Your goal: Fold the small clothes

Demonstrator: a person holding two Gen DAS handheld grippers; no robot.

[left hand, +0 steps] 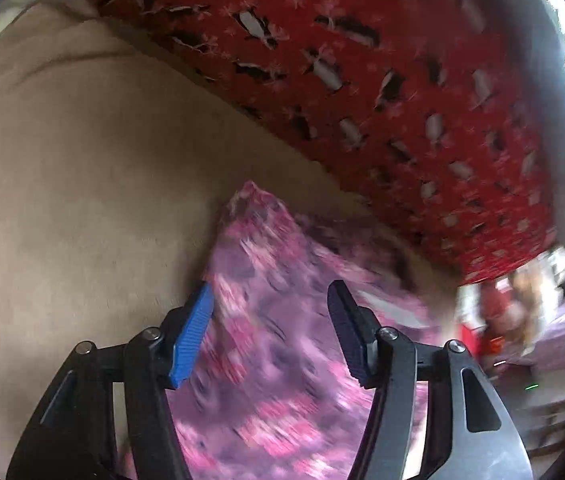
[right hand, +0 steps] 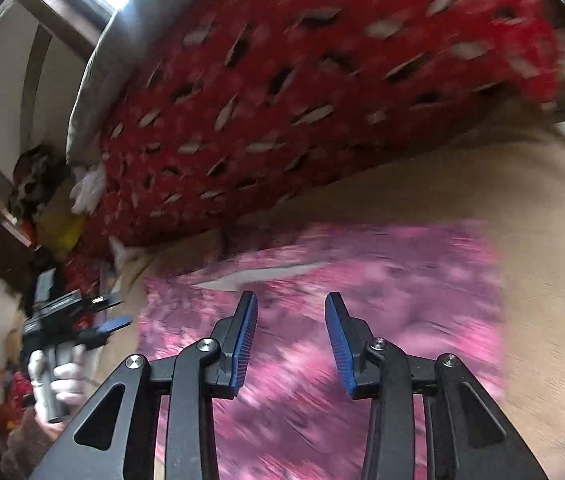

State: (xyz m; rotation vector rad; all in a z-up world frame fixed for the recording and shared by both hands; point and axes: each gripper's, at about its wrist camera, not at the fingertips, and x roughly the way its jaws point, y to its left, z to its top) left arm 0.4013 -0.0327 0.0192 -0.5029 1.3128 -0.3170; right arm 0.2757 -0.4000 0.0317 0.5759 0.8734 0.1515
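Note:
A small pink and purple floral garment [left hand: 274, 320] lies spread on a beige bed surface [left hand: 74, 184]. It also shows in the right wrist view [right hand: 382, 300], blurred by motion. My left gripper [left hand: 270, 300] is open and empty above the garment's near part. My right gripper [right hand: 291, 304] is open and empty above the same garment. The left gripper, held in a white-gloved hand, shows at the left edge of the right wrist view [right hand: 114, 322].
A red patterned blanket [left hand: 382, 80] lies heaped along the far side of the beige surface, just beyond the garment; it also shows in the right wrist view [right hand: 302, 100]. Cluttered items [right hand: 34, 200] and a window lie off to the side.

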